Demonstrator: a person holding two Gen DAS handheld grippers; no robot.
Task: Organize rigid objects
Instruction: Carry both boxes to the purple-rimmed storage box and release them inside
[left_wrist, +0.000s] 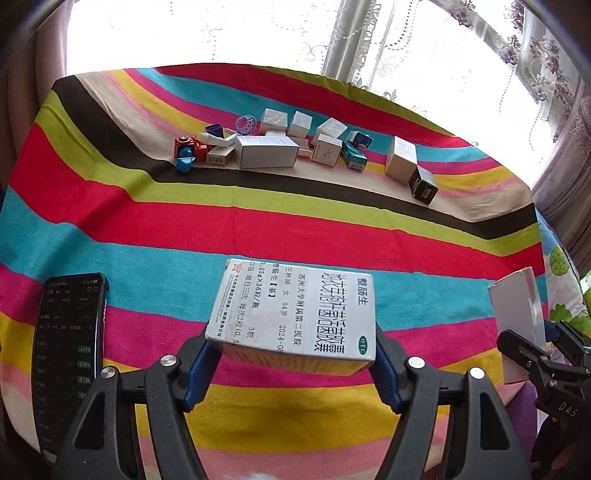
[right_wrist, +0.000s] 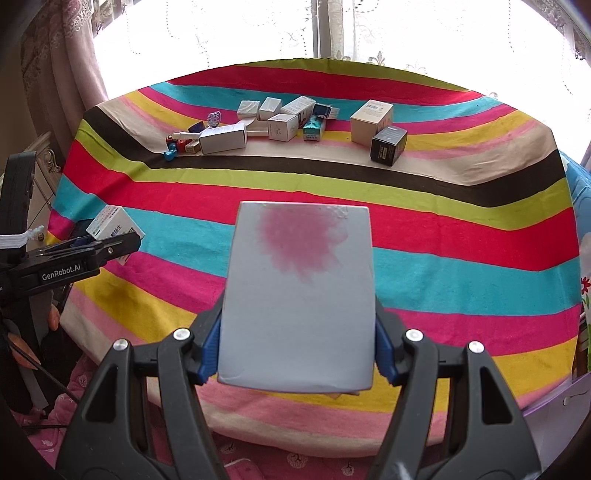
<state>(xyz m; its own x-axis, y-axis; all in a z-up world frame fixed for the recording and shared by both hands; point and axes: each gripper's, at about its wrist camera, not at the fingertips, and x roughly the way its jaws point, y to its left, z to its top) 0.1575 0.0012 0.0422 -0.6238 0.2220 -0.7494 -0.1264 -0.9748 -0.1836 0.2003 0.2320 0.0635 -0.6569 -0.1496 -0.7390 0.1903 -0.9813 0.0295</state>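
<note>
The left gripper (left_wrist: 291, 360) has its blue-padded fingers (left_wrist: 201, 363) clamped on the near end of a white cardboard medicine box printed with blue Chinese characters (left_wrist: 295, 314), held clear above the striped cloth at the lower centre of the left wrist view. The right gripper (right_wrist: 297, 356) has its fingers (right_wrist: 210, 350) pressed on the sides of a plain pale-grey box with a pink blotch (right_wrist: 301, 291), also lifted, at the centre of its own view.

Both grips sit at the near end only, so most of each box hangs forward past the pads. A quick swing or a tilt could probably lever a box out, and a harder squeeze might dent the thin card.

The other boxes and small toys (left_wrist: 295, 146) lie crowded in a row along the beige stripe in the upper part of both views; setting a box down among them risks knocking neighbours over, especially the upright tan box (right_wrist: 371, 122) and the black box (right_wrist: 388, 146) touching it.

A dark smartphone (left_wrist: 66, 354) lies at the lower left of the left view, close to that gripper's path. The two grippers are near each other and could clash.

The wide striped cloth-covered worktop (right_wrist: 461, 236) between the hands and the row is bare, giving ample room; its near edge falls away just below the grippers.
</note>
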